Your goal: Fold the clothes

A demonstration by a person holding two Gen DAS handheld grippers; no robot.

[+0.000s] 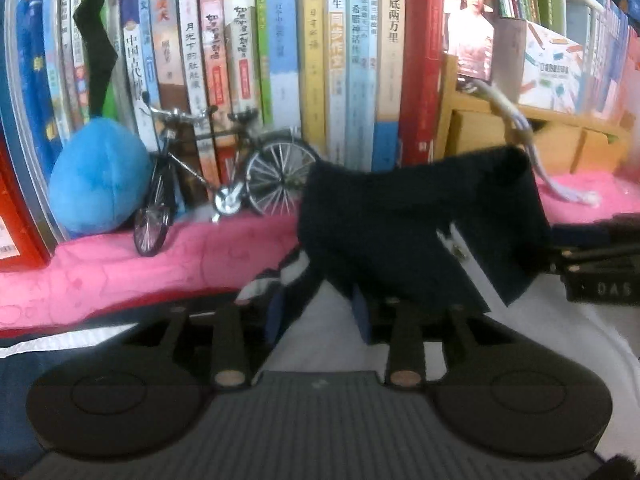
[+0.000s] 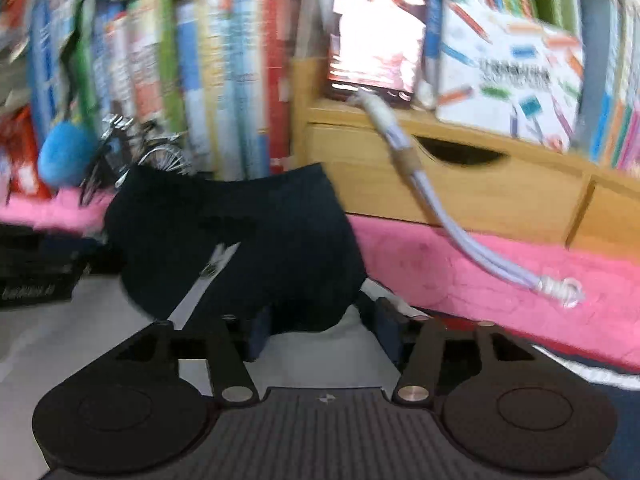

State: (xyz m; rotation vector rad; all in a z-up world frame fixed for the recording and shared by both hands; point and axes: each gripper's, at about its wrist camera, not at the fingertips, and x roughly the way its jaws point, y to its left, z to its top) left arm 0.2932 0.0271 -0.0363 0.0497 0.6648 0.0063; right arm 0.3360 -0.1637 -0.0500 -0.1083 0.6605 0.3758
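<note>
In the left wrist view, the left gripper (image 1: 318,304) is holding its jaws moderately apart, and a dark navy garment (image 1: 420,232) is hanging lifted in front of them, its lower edge dropping between the blue pads (image 1: 360,312); whether the jaws are actually pinching the cloth, I cannot tell. The garment is showing a white lining with one zipper pull (image 1: 456,248), and it is hovering over the pink cloth (image 1: 120,264) covering the table. Behind, a row of upright books (image 1: 280,52) is filling the bookshelf, with spines reading "海底两万里" and "小学生". One model bicycle (image 1: 216,184) is standing beside one blue plush ball (image 1: 98,184). A wooden drawer box (image 1: 520,140) is carrying a phone (image 1: 472,28) showing a woman in pink and a white box (image 1: 552,76) printed with coloured pencils; one cable (image 1: 532,148) is trailing from the phone. At the right edge, the right gripper (image 1: 600,264) is bearing the letters "DAS". In the right wrist view, which is blurred by motion, the right gripper (image 2: 320,328) is keeping its jaws moderately apart as well, with the same garment (image 2: 240,248) bunched just ahead of its pads (image 2: 388,332); whether it is being gripped, I cannot tell. The wooden box (image 2: 460,192) is showing two drawer fronts, contents hidden. The cable (image 2: 460,232) is ending on the pink cloth (image 2: 480,272). The left gripper (image 2: 36,264) is showing at the left edge.
</note>
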